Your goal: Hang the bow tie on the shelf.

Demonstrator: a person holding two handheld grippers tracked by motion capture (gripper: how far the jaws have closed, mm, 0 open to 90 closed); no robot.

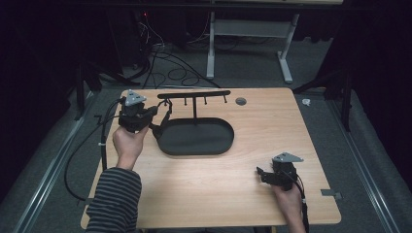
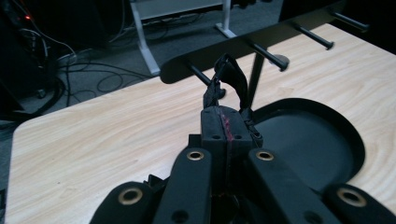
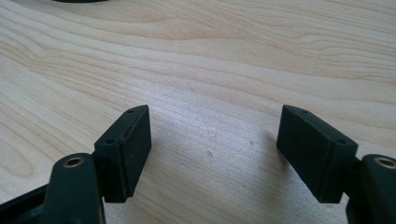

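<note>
A black stand has an oval tray (image 1: 216, 143) as its base and a thin post carrying a crossbar (image 1: 194, 94) with several pegs. My left gripper (image 1: 154, 112) is at the bar's left end, shut on a black strap (image 2: 229, 79). The strap's loop rises from the jaws to the tip of the leftmost peg (image 2: 201, 76); whether it hangs on that peg I cannot tell. The tray (image 2: 303, 140) lies just right of the jaws. My right gripper (image 1: 261, 174) rests low near the table's front right, jaws wide open (image 3: 215, 140) over bare wood with nothing between them.
The light wooden table (image 1: 272, 126) has a round cable hole (image 1: 241, 101) behind the stand. A grey bracket (image 1: 332, 194) sticks out at its right edge. Cables (image 1: 170, 68) and a white desk frame (image 1: 243, 29) are on the floor beyond.
</note>
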